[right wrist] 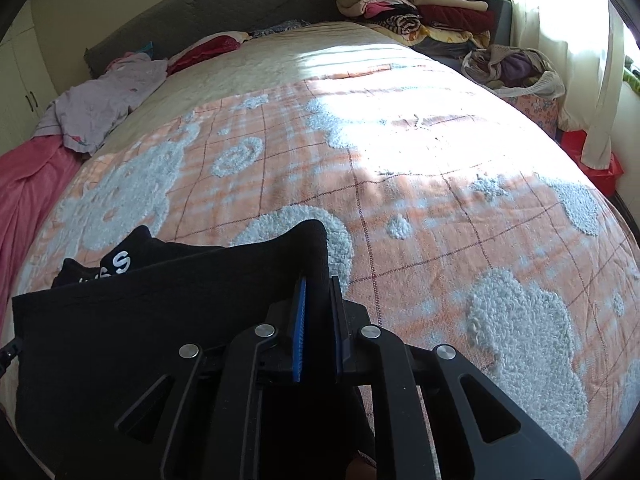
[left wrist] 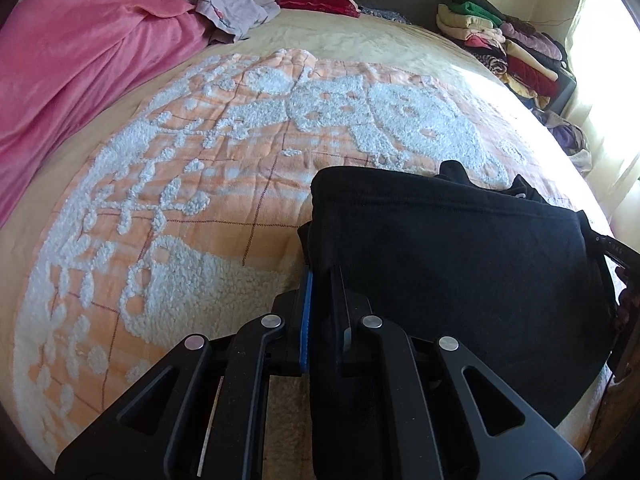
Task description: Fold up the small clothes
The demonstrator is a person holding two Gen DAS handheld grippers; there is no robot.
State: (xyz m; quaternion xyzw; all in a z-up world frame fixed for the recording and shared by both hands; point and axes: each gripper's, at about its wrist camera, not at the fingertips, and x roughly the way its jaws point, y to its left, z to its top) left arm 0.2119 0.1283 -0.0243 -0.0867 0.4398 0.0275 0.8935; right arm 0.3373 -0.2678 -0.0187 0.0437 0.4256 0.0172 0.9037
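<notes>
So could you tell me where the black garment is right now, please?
The black garment lies at the near edge of the orange blanket, stretched between the left gripper and right gripper, both shut on it.

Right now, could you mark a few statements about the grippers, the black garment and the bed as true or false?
1. Both grippers are clamped on the black garment. True: left gripper, right gripper.
2. The garment is white. False: black, with white lettering.
3. A pink blanket lies at the bed's left edge. True.
4. The folded clothes stack sits on the middle of the orange-and-white bedspread. False: it sits beyond the bed's far right corner.
</notes>
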